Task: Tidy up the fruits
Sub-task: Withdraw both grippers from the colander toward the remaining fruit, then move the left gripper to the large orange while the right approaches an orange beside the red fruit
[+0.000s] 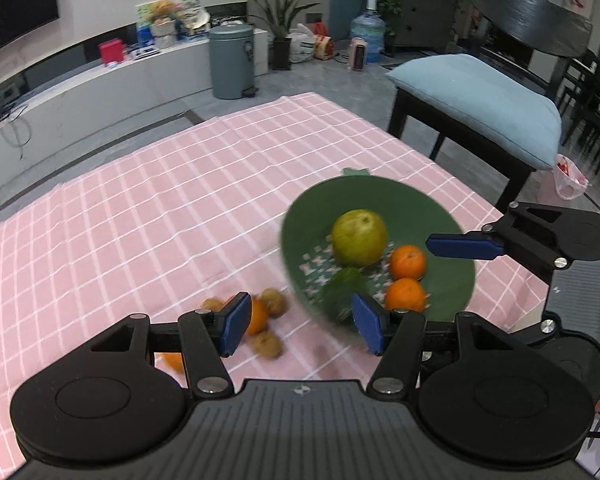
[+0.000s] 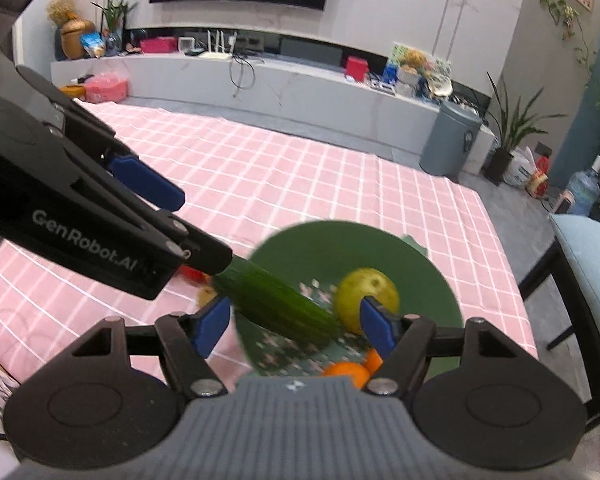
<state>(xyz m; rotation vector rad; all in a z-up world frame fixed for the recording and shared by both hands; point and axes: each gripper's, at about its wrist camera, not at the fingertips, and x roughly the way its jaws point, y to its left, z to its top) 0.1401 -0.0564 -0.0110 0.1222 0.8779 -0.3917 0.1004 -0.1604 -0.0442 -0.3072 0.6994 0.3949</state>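
L gripper (image 1: 300,326) spread wide, gripping nothing; R gripper (image 2: 294,330) likewise, above green bowl (image 2: 432,280). Cucumber (image 2: 276,304) blurred at bowl's edge; pear (image 1: 359,237) & 2 oranges (image 1: 407,262) inside. Loose fruit (image 1: 268,322) on pink cloth (image 1: 140,208).

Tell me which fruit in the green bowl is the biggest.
The yellow-green pear. It is clearly larger than the two oranges beside it in the bowl.
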